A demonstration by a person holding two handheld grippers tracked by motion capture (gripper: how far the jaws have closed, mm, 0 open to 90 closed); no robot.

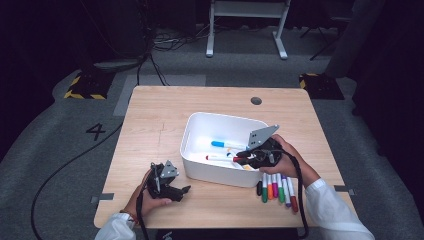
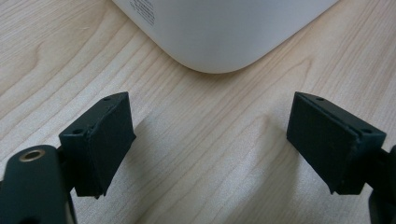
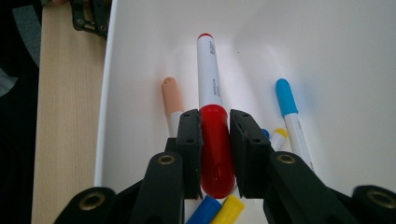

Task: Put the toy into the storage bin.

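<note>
Left tongs are resting low on the table, jaws standing wide apart with nothing between them, only bare wood grain under the pads. A rounded corner of the white bin is sitting just ahead of these tongs, apart from both pads.

Right tongs are reaching into the white bin and clamping the red cap of a red marker; both pads are pressing on the cap's sides, and the white barrel is pointing straight away from the jaws, its far tip hanging over the bin floor. In the high view the red marker is sticking out to the left of the right tongs.

Just beside the held marker, on its left in the right gripper view, a peach marker is lying by the bin wall. On its right, a light blue marker is lying on the bin floor. Blue and yellow caps are sitting under the jaws.

A row of markers is lying on the table just below the right hand, outside the bin.
</note>
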